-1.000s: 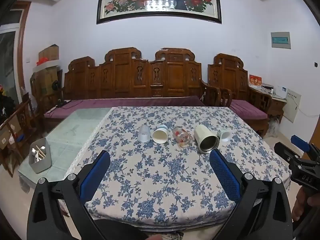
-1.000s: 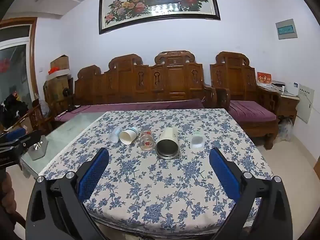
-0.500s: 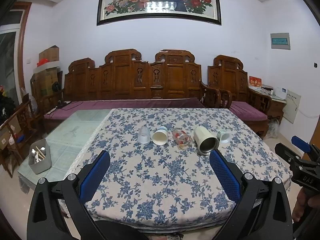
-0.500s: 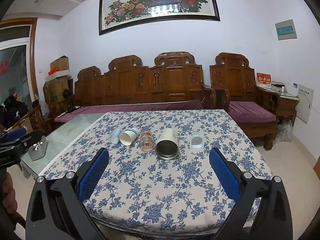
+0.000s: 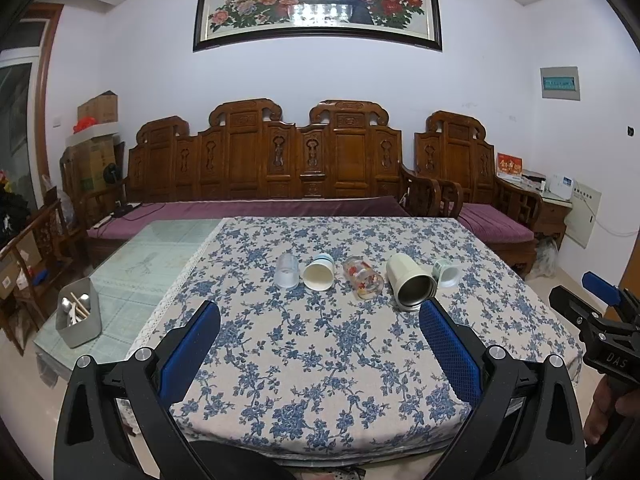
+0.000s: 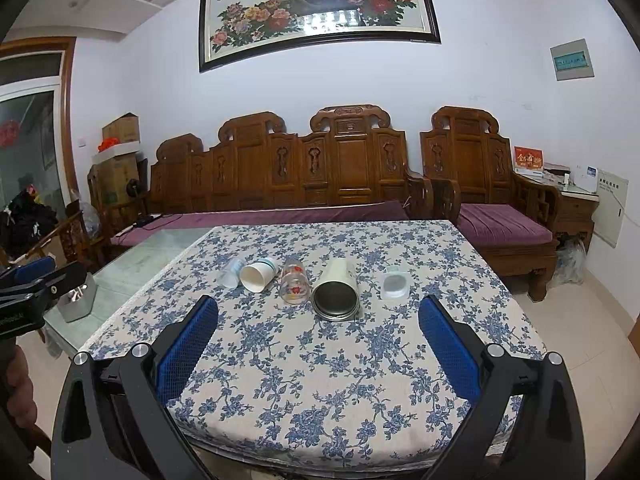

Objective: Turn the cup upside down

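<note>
Your left gripper (image 5: 319, 334), black with blue padded fingers, hovers level over the near edge of the table, jaws spread wide with nothing between them.

On the blue-flowered tablecloth (image 5: 320, 360), 5 items lie in a row across the middle, well ahead of both grippers:
1. Clear plastic cup (image 5: 287, 271), lying on its side at the left end.
2. White paper cup with a teal band (image 5: 318, 273), on its side, mouth toward you, just beside item 1.
3. Clear glass with red print (image 5: 363, 277), on its side.
4. Cream tumbler with a metal-lined mouth (image 5: 409, 286), on its side, mouth toward you.
5. Small pale-green cup (image 5: 445, 273), at the right end, just beside item 4; you cannot tell from here how it rests.

Your right gripper (image 6: 318, 330), the same build, hovers level at the near table edge, jaws spread wide and empty, the tumbler (image 6: 337, 289) straight ahead between its fingers.

Off the cloth to the left, a grey plastic caddy holding utensils (image 5: 78, 312) stands on the bare green tabletop.
</note>
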Demonstrator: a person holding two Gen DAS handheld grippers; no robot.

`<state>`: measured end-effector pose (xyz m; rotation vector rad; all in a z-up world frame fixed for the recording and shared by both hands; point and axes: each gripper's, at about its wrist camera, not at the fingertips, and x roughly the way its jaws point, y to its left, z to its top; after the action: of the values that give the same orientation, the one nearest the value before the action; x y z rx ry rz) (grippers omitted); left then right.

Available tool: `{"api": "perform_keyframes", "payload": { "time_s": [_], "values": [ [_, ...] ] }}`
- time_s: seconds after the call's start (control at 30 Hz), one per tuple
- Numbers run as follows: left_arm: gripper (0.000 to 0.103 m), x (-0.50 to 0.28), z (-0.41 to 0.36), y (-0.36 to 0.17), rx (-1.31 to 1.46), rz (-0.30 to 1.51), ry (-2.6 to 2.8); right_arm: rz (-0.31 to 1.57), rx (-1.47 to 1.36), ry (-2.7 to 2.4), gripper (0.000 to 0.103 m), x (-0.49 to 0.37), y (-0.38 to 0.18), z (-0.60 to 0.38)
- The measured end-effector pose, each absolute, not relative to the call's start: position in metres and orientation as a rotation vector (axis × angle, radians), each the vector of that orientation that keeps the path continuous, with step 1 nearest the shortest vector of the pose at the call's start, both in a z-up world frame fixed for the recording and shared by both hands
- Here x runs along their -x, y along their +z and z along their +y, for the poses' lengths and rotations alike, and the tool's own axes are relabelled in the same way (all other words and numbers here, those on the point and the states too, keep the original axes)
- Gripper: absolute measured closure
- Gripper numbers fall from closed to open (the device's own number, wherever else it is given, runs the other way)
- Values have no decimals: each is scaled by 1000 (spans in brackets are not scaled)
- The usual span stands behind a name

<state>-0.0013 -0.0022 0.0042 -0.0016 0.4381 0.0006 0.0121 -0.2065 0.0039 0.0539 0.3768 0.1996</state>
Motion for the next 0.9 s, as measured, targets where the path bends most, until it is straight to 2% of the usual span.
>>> {"api": "perform_keyframes", "payload": {
  "time_s": [0.9],
  "values": [
    [7,2,-4,3,0,440,0,375,-54,206,3,-13,3,-203]
  ]
}}
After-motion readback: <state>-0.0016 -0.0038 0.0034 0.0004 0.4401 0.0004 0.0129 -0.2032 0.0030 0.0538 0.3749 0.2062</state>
